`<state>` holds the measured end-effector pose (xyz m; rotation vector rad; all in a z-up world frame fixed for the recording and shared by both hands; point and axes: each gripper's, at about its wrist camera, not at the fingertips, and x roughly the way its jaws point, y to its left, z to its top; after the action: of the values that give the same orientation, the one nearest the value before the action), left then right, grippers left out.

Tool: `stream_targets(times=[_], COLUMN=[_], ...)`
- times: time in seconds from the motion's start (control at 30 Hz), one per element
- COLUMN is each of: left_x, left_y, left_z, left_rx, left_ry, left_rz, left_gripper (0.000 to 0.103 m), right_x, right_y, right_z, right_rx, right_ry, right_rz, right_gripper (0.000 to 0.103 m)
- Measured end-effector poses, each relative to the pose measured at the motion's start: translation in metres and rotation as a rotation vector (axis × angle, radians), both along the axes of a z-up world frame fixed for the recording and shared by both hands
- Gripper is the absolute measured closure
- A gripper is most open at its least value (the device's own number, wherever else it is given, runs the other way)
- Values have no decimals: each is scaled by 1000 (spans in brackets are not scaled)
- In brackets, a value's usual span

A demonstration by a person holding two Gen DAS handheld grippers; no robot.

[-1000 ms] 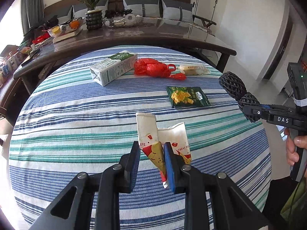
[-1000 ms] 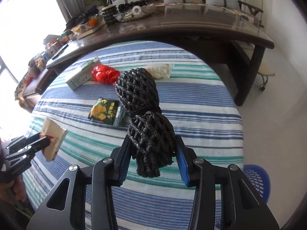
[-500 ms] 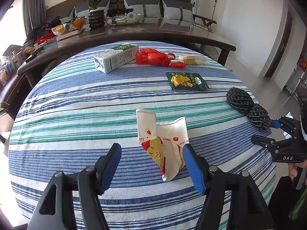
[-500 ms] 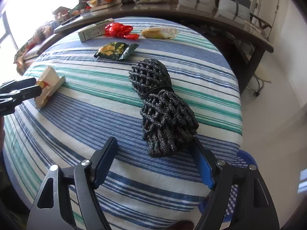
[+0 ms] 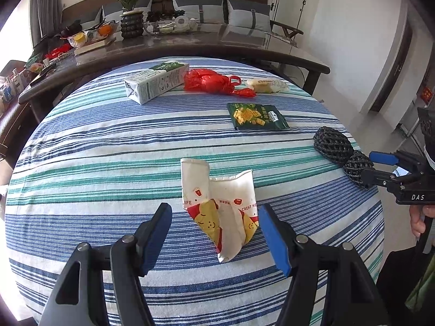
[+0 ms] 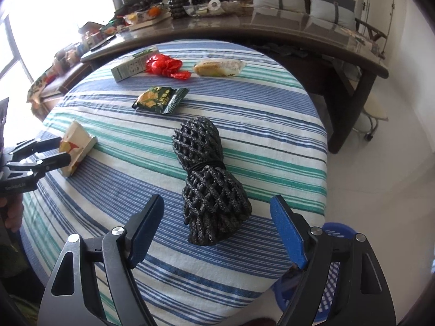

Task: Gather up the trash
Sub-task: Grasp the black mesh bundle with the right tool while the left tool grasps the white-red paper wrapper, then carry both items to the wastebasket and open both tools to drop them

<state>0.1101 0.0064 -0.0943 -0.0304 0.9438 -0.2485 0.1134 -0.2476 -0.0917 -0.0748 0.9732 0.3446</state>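
A crumpled white paper wrapper with yellow cartoon print point(image 5: 220, 206) lies on the striped tablecloth point(image 5: 108, 149). It sits between the pads of my left gripper point(image 5: 213, 212), which is open and does not touch it. A black foam-net bundle point(image 6: 209, 179) rests on the cloth near the table's right edge, between the fingers of my right gripper point(image 6: 216, 201). Those jaws are opening and the pads stand clear of the net. Farther back lie a green snack packet point(image 5: 255, 115), a red plastic bag point(image 5: 212, 82), a milk carton point(image 5: 156, 81) and a wrapped bun point(image 5: 267, 85).
A blue plastic basket point(image 6: 334, 271) stands on the floor below the table's right edge. A dark curved table point(image 5: 190, 46) with a plant, bowls and clutter runs behind. A hand point(image 5: 418, 220) holds the right gripper's handle.
Both grippers let go and opened wide. The wrapper went from the left pads down onto the cloth, and the net bundle from the right pads onto the table.
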Motion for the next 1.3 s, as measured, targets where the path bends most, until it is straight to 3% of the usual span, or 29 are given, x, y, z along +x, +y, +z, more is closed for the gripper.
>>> stream_targets(times=[0.23, 0.4, 0.43, 0.47, 0.53, 0.57, 1.0, 1.3], left_x=[6, 13, 14, 15, 15, 15, 11, 2], left_y=[9, 7, 8, 8, 9, 9, 15, 0], left_z=[-2, -4, -5, -6, -7, -5, 18, 24], left_rx=[-30, -27, -31, -35, -42, -43, -66, -43], left_ry=[15, 23, 32, 40, 40, 36, -36, -65], left_rz=[34, 29, 30, 30, 31, 31, 53, 8], left_gripper=[38, 62, 70, 78, 79, 80, 85, 85], right_x=[11, 26, 29, 32, 34, 34, 18, 14], right_y=[19, 34, 35, 36, 37, 36, 22, 5], right_z=[4, -2, -5, -6, -7, -5, 17, 16], right_rx=[-36, -93, -98, -104, -114, -110, 60, 95], right_ry=[-3, 33, 51, 66, 82, 80, 56, 60], right_rz=[81, 95, 89, 82, 77, 71, 2, -53], right_gripper=[21, 26, 31, 43, 62, 63, 65, 65])
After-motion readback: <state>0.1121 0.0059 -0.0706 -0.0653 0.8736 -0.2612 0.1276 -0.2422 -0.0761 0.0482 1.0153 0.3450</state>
